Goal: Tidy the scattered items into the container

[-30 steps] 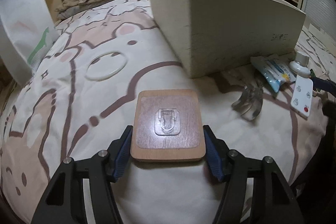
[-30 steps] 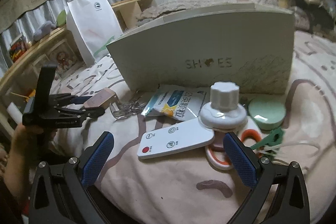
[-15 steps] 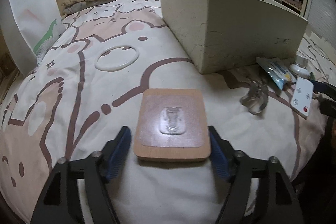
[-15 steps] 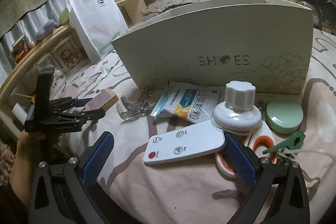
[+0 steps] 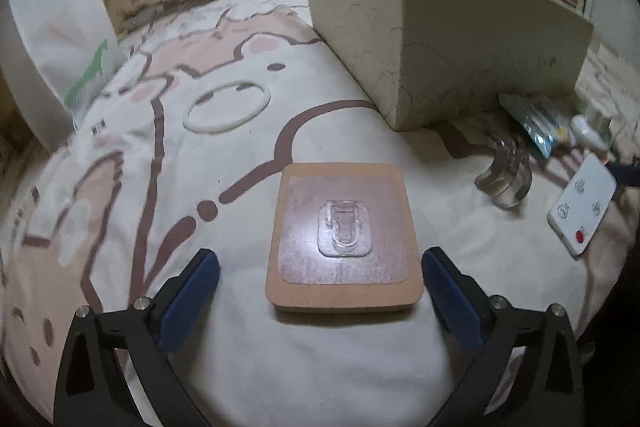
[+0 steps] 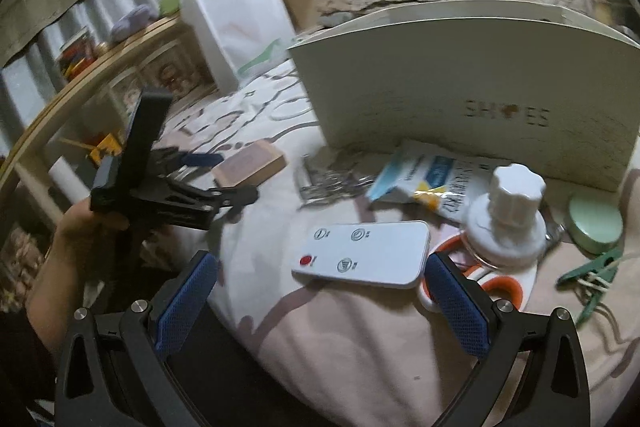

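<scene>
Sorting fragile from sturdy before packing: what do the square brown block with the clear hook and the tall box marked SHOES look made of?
Square brown block: probably wood, with pale matte edges and a glossy darker top; its clear hook looks like transparent plastic. Tall off-white box: likely cardboard or thin board, with matte, flat, thin-edged walls.

Two black hand-held grippers: left gripper [image 5: 320, 291] and right gripper [image 6: 320, 301], each with angular black frames, triangular cut-outs, silver round screws and blue textured pads on the fingers [image 6: 186, 303]. Bare hand [image 6: 80, 227] gripping a black handle.
</scene>
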`<state>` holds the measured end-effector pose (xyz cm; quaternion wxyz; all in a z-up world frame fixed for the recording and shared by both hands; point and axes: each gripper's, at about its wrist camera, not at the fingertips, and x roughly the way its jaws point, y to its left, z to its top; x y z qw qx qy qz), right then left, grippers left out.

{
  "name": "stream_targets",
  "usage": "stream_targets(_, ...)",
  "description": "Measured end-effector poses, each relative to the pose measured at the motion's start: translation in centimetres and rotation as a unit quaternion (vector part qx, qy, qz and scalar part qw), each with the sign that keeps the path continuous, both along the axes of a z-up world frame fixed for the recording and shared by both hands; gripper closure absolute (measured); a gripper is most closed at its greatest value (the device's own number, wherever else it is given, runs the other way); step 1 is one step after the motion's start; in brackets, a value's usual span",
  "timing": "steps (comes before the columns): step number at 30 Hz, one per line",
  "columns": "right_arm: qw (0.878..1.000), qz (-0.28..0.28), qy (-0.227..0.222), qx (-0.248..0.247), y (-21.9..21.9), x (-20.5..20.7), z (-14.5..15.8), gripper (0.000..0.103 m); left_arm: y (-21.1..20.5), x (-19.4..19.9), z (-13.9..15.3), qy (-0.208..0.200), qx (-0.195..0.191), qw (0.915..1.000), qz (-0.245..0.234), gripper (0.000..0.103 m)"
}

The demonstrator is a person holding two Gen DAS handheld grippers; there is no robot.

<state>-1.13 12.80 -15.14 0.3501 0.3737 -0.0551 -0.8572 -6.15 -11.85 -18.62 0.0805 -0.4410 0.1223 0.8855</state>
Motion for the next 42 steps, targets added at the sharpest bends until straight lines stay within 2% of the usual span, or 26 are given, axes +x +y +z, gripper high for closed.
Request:
stream_targets(2,1.0,0.013,-0.003,-0.008,-0.4,0.3,0.1,0.0,0.1,0.0,0.0,0.002,-0.005,1.0,0.002,0.0)
stream_targets(8,0.998,0.037,-0.031,-0.03,-1.2,0.7,-0.4,0.0,-0.4,-0.3,0.3,-0.014,0.016,0.9996,0.017,0.0)
stream_targets(12,0.998,0.028,-0.038,-0.033,-0.8,0.7,-1.0,0.0,-0.3,-0.6,0.6,-0.038,0.055,0.9976,0.018,0.0)
stream_targets(19,0.997,-0.024,-0.048,-0.05,1.6,-0.6,-1.2,0.0,0.1,-1.2,0.7,-0.041,0.077,0.9957,0.029,0.0)
stream_targets(23,0.996,-0.067,-0.04,-0.041,3.1,-1.4,-1.1,0.0,0.1,-1.2,0.7,-0.04,0.077,0.9956,0.035,0.0)
stream_targets(26,0.993,-0.09,-0.051,-0.056,3.8,-1.7,-1.2,0.0,0.1,-1.1,0.7,-0.04,0.076,0.9956,0.038,0.0)
stream_targets(29,0.991,-0.12,-0.04,-0.033,2.8,-1.1,-1.5,0.0,0.2,-1.1,0.6,-0.041,0.072,0.9958,0.04,0.0)
stream_targets(34,0.985,-0.169,0.002,0.022,0.3,0.2,-1.6,0.0,0.4,-1.3,0.4,-0.042,0.06,0.9965,0.04,0.0)
stream_targets(38,0.976,-0.217,0.004,0.019,-0.9,0.8,-1.5,0.0,0.6,-1.4,0.2,-0.044,0.056,0.9967,0.038,0.0)
stream_targets(42,0.973,-0.226,0.004,0.042,-2.7,1.0,-1.5,0.0,0.5,-1.5,0.1,-0.044,0.059,0.9965,0.037,0.0)
